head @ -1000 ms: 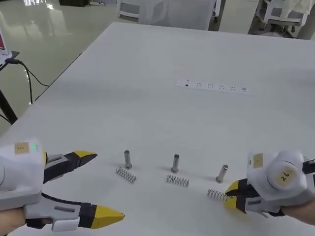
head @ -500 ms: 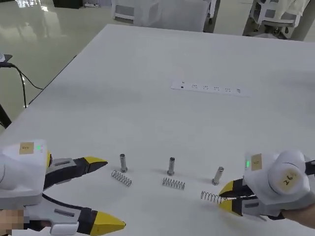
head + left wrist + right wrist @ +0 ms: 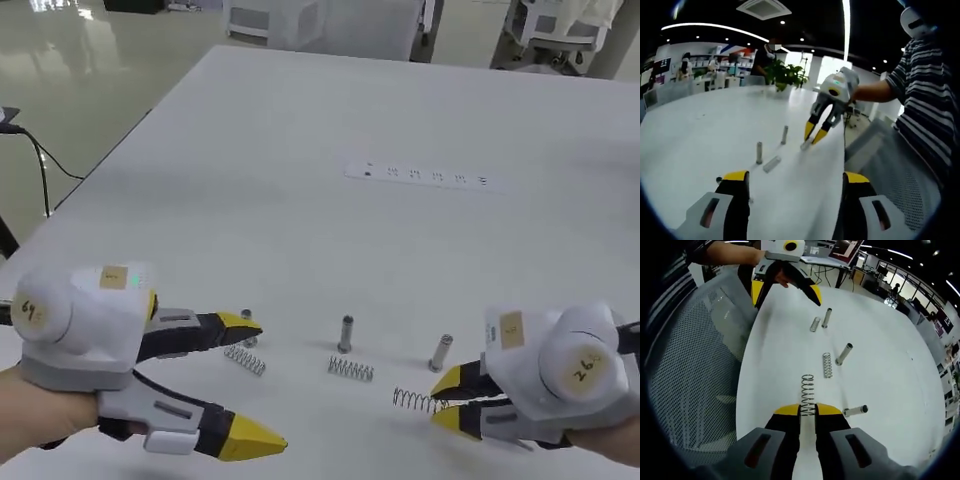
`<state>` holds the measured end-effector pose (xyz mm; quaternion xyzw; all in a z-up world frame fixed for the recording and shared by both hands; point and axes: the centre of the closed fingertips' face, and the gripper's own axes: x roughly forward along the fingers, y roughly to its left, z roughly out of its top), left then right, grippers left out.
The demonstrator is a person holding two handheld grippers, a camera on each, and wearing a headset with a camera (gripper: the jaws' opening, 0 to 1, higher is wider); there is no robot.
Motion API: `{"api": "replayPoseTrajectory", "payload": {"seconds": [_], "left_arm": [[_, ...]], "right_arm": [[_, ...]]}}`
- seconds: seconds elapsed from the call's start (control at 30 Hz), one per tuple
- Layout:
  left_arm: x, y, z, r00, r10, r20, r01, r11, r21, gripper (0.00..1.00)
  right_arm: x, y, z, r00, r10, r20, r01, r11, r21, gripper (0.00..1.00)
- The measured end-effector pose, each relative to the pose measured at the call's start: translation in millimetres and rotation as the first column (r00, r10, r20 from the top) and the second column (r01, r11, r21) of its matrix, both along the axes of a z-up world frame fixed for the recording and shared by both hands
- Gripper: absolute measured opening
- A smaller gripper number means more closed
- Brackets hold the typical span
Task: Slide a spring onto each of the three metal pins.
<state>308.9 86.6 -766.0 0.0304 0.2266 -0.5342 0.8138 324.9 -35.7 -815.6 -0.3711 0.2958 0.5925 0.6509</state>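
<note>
Spring (image 3: 808, 387) flat, axis along right tool (image 3: 808, 411)

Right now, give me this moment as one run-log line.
right tongs: shut on right spring | left tongs: open, by left pin | all pins bare

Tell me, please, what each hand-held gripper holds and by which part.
Right hand-held gripper: a spring, pinched at its near end. Left hand-held gripper: nothing.

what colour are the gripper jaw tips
Yellow, on both the left gripper and the right gripper, which pinches a spring; clearest in the head view.
</note>
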Motion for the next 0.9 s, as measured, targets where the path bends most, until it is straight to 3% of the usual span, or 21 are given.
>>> {"api": "replayPoseTrajectory", "payload": {"seconds": [0.43,0.77,0.9], "left_arm": [[2.2,-34.0,-6.6,0.995,-0.099,0.001,0.099,0.995,-0.009,0.62],[2.6,-52.8,-4.5,0.988,-0.153,0.025,0.154,0.986,-0.057,0.45],[1.6,-56.5,-9.5,0.984,-0.174,0.025,0.175,0.983,-0.046,0.38]], "right_arm": [[-5.0,11.2,8.7,1.000,0.025,0.005,-0.025,1.000,0.015,0.08],[-11.5,17.9,15.9,0.999,0.033,-0.003,-0.033,0.999,0.040,0.08],[-13.9,23.0,21.5,0.999,0.043,0.001,-0.043,0.998,0.051,0.08]]}}
